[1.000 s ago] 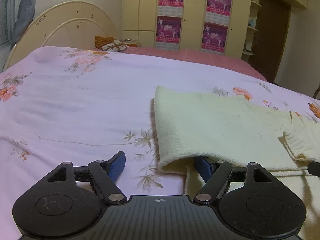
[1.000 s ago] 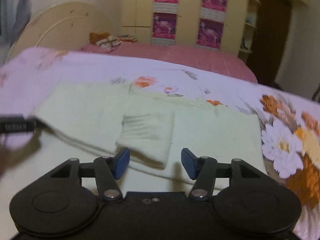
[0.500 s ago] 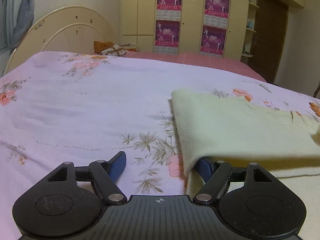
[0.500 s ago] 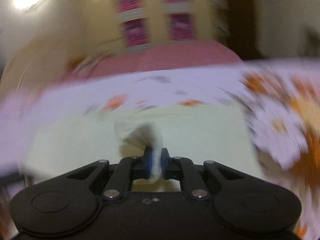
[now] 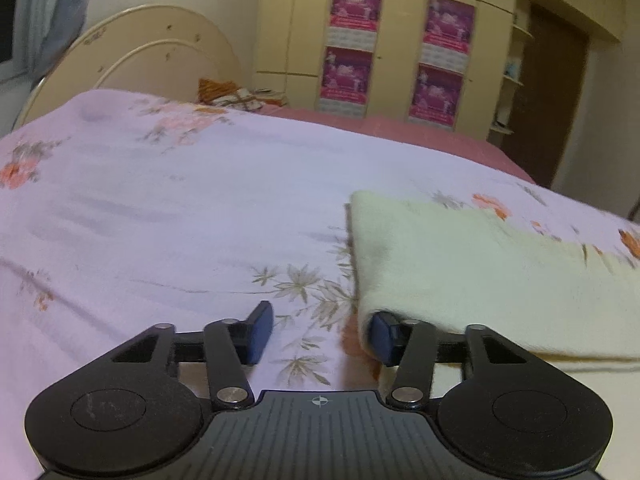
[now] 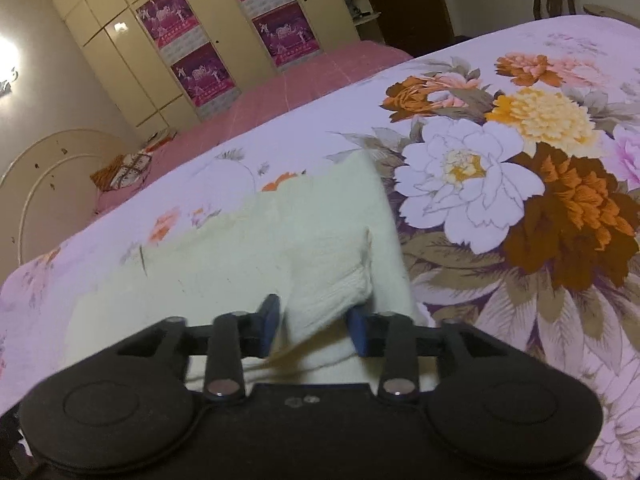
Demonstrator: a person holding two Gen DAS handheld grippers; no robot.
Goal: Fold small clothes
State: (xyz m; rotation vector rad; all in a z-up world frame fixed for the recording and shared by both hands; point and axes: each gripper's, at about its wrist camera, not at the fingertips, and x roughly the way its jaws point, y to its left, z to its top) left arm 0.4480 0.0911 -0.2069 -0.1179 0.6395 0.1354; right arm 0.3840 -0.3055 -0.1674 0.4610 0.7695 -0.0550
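A cream knit garment (image 5: 480, 264) lies on the floral bedsheet (image 5: 160, 208), at the right of the left wrist view. My left gripper (image 5: 318, 332) is open; its right finger (image 5: 384, 338) is tucked under the garment's folded left edge, its left finger over bare sheet. In the right wrist view the same garment (image 6: 248, 248) lies ahead, with its ribbed sleeve cuff (image 6: 332, 292) lying between the fingers of my right gripper (image 6: 314, 330), which is open around it.
A cream headboard (image 5: 132, 64) stands at the far left. A wardrobe with pink posters (image 5: 400, 52) lines the far wall, a dark door (image 5: 552, 92) at the right. A small patterned bundle (image 5: 236, 96) lies on the pink cover. Large printed flowers (image 6: 520, 168) cover the sheet on the right.
My right gripper was shut on the sleeve cuff half a second ago and has now opened, with the cuff lying between its fingers. The left gripper stayed open with its right finger under the fold.
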